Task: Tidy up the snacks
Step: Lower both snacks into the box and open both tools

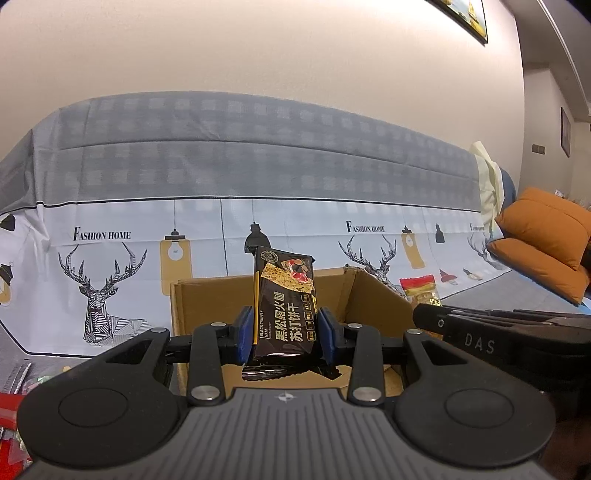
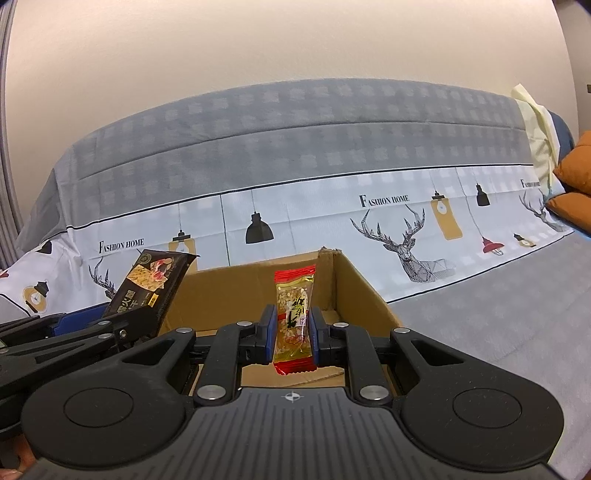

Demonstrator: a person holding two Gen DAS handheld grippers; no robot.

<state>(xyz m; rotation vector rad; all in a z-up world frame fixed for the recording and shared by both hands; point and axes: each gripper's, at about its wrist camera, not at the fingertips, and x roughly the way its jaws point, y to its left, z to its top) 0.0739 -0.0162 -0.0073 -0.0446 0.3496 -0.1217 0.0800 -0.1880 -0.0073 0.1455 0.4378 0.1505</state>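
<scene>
My left gripper (image 1: 284,334) clamped a black cracker packet (image 1: 284,306) with gold lettering, upright over the near edge of the open cardboard box (image 1: 207,306). My right gripper (image 2: 293,338) pinched a clear red-ended rice bar (image 2: 294,317) above the same box. Only the left view showed the framed picture (image 1: 465,14) on the wall, far right.

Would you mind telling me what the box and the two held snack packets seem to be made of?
Box: plain brown corrugated cardboard, matte, with a frayed corner. Black cracker packet: probably glossy printed plastic film, judging by its sheen. Red-and-clear snack packet: thin transparent plastic; contents show through.
</scene>
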